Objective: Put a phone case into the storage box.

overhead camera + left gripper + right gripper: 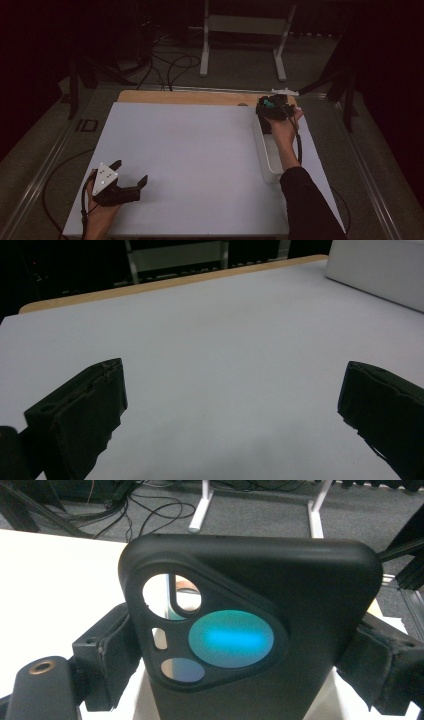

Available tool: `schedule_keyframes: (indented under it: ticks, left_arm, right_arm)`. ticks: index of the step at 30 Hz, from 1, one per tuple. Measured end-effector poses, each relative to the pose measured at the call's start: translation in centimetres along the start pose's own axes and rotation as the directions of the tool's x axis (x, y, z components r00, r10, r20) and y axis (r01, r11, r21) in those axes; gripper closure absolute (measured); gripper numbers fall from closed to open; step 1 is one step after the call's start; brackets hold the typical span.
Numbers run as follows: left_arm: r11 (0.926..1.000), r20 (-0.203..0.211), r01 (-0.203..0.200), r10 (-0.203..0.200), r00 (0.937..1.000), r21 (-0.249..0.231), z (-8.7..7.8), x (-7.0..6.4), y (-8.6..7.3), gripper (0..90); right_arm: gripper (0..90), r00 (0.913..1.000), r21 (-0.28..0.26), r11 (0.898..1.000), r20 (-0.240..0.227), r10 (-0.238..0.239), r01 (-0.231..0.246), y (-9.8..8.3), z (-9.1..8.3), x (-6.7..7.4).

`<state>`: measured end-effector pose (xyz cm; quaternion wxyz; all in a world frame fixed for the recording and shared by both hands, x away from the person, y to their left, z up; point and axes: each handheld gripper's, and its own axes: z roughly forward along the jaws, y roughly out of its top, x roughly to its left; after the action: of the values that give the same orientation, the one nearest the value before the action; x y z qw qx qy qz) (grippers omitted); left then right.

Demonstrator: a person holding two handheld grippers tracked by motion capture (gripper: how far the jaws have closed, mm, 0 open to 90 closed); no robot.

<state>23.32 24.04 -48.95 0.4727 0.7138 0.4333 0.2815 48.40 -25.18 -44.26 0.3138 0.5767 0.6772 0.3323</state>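
Observation:
A black phone case (pixel 260 605) with camera cutouts and a teal round patch stands upright between the jaws of my right gripper (pixel 240 655), which is shut on its two long sides. From above, that right gripper (pixel 272 111) sits at the far right of the white board, over the far end of a white tray (pixel 267 160). My left gripper (pixel 131 175) rests near the board's front left corner. Its jaws stand wide apart over the bare white surface (pixel 225 365) with nothing between them.
The white tray runs along the board's right edge, and its wall (pixel 380 270) appears at the top right of the left gripper view. A wooden strip (pixel 190 97) borders the far edge. Beyond the table are cables (pixel 170 65) and a white stand (pixel 245 30) on the floor.

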Motion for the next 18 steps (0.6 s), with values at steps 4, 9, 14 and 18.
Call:
schedule_keyframes:
  ticks: [4, 9, 14, 18]
  left_arm:
    - [1.0, 0.001, 0.001, -0.001, 1.0, 0.002, 0.03, 0.0, -0.01, 0.2]
    - [1.0, 0.003, 0.002, -0.002, 1.0, 0.002, 0.05, -0.02, -0.03, 0.2]
    - [1.0, 0.002, 0.005, -0.006, 1.0, 0.004, 0.04, 0.04, -0.05, 0.2]
    - [1.0, 0.004, 0.003, -0.003, 1.0, 0.005, 0.08, 0.02, -0.06, 0.2]
  right_arm:
    - [12.1, 1.0, -0.002, 1.0, -0.001, 0.005, -0.005, 0.03, 0.21, -0.09]
    - [11.8, 0.9999, -0.004, 1.0, -0.007, 0.009, -0.009, 0.03, 0.43, -0.25]
    - [11.3, 0.9999, 0.004, 1.0, -0.012, 0.012, -0.012, 0.03, 0.54, -0.34]
    - [9.7, 0.9999, 0.034, 0.999, -0.015, -0.006, 0.007, -0.12, 0.79, -0.45]
